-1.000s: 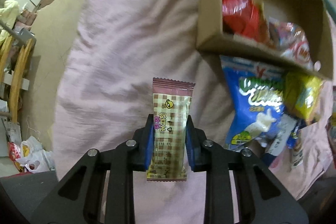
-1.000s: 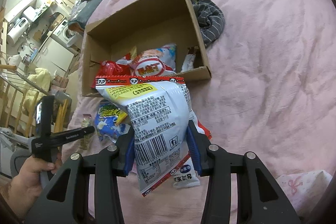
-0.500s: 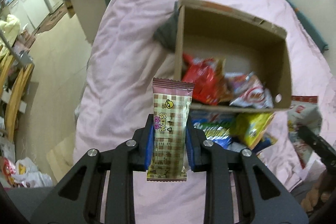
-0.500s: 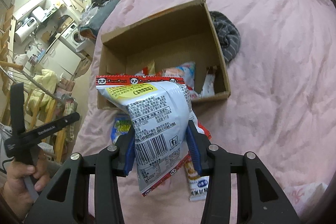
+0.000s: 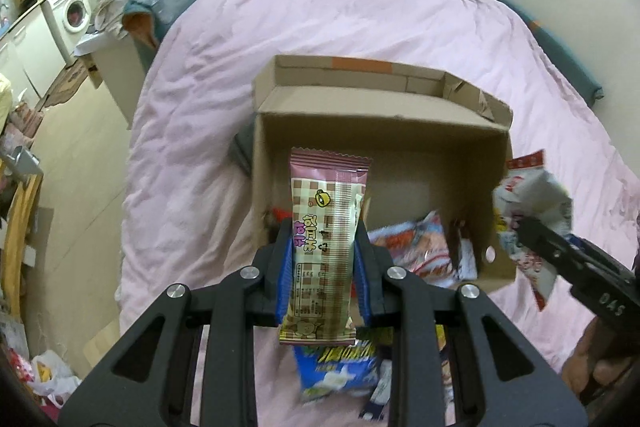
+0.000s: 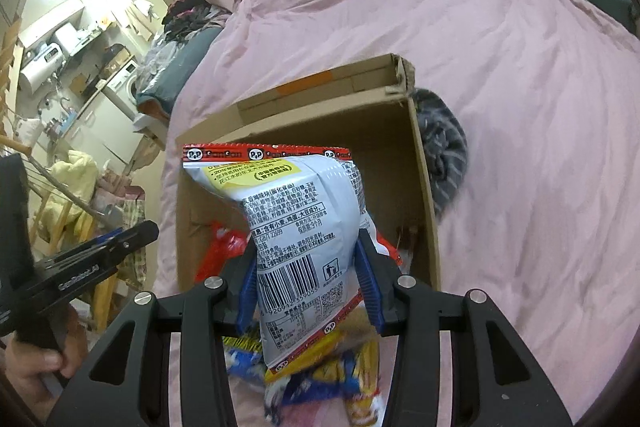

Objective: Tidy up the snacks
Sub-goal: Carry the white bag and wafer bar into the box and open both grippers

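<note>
Left wrist view: pink bedcover point(image 5: 360, 23) spread beneath open cardboard box point(image 5: 384, 131); loose snack packets point(image 5: 416, 247) lying on box floor. Right wrist view: right gripper point(image 6: 308, 279) clamped on white puffed snack bag point(image 6: 296, 227), held upright just before box's near wall point(image 6: 188, 227). Left gripper point(image 5: 322, 267) nearly closed, pinching pink checked wafer bar point(image 5: 324, 247) upright above box's near-left corner. Blue snack bag point(image 5: 340, 367) on bedcover just outside near wall.
</note>
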Motion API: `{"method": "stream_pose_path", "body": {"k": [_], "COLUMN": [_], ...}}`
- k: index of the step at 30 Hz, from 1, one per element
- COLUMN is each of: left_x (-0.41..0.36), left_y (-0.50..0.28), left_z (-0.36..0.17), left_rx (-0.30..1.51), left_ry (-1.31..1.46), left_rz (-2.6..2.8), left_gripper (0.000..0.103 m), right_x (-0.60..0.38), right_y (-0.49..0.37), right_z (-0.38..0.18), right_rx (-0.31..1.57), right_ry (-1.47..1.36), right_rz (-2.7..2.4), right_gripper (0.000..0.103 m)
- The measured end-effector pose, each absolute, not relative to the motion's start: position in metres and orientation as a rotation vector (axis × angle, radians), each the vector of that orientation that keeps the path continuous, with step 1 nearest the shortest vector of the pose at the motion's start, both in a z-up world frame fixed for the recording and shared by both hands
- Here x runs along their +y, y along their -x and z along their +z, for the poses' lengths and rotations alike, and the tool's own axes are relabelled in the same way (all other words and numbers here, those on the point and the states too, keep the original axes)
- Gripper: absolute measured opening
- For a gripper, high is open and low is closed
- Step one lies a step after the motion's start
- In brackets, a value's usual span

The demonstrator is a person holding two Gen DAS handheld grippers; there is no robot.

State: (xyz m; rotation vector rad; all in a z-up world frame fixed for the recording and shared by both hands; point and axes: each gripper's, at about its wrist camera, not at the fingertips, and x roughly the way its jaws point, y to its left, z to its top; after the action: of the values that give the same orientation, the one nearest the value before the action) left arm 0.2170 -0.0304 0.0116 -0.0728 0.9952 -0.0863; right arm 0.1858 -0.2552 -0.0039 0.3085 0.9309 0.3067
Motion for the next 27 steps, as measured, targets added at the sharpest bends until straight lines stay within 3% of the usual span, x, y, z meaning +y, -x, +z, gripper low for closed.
{"method": "stream_pose_path", "body": {"k": [13,27], "left_x": [-0.053,-0.058], "left_y": [-0.250,-0.251], "left_z": [-0.047,-0.057], "left_rx": [1.073,1.094], "left_ry": [0.046,0.044], "left_rz": [-0.098,-0.114], "left_gripper": [0.023,0.023], "right_x": [-0.250,-0.252], "right_y": [-0.222,-0.229], "right_z": [-0.045,-0.060], "right_rx": [0.952,1.004], "right_ry": [-0.303,-0.298], "right_rz": [0.290,0.281], "right_gripper": [0.045,0.048]}}
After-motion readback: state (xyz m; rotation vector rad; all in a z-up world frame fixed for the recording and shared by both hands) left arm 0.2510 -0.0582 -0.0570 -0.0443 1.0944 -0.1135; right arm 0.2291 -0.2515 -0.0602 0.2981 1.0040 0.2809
